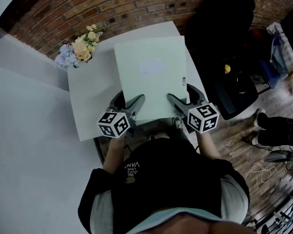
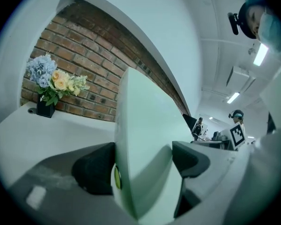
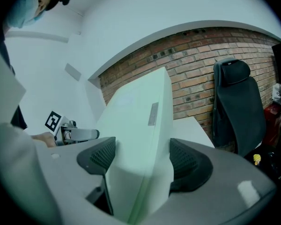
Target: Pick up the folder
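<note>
Both grippers hold a large pale green folder (image 1: 151, 77) by its near edge, over the white table (image 1: 88, 96). My left gripper (image 1: 129, 100) is shut on the folder's near left corner, and my right gripper (image 1: 183, 95) is shut on its near right corner. In the left gripper view the folder (image 2: 145, 125) fills the gap of the left gripper (image 2: 143, 165), pressed by both dark pads. The right gripper view shows the folder (image 3: 140, 125) clamped the same way in the right gripper (image 3: 143, 161). Whether its far edge touches the table is hidden.
A small bunch of flowers (image 1: 80, 48) in a dark pot stands at the table's far left corner, against the brick wall (image 1: 112, 9). To the right of the table is a black office chair (image 1: 224, 48). Cables and someone's shoes (image 1: 278, 128) lie on the wooden floor at right.
</note>
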{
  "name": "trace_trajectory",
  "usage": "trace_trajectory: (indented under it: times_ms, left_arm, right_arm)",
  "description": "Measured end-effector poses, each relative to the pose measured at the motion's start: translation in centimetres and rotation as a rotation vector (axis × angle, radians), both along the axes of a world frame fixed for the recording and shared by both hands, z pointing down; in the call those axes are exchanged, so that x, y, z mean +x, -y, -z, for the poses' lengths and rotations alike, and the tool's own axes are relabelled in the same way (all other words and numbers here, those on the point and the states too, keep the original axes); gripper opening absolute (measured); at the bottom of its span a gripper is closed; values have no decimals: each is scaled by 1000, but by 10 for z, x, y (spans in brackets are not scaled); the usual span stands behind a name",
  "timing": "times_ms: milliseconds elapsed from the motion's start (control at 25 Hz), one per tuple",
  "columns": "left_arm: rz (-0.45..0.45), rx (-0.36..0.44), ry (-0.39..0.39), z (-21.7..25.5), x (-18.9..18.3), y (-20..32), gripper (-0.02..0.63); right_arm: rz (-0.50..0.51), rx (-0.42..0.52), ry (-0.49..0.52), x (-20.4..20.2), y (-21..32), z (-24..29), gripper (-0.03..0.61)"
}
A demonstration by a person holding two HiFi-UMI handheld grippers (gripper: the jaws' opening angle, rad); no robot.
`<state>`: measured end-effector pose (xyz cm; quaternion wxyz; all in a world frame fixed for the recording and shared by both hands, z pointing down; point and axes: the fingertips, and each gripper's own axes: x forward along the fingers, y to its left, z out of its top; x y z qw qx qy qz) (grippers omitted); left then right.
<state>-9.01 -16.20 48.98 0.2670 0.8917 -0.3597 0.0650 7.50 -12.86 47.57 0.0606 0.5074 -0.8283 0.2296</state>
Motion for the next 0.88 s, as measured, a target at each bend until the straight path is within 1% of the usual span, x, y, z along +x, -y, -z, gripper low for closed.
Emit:
trace_trajectory:
  times_ms: [880]
  left_arm:
    - [-66,131,13,36,-12,-26,394]
  right_arm:
    - [-56,110,-38,-16,-37,31,353]
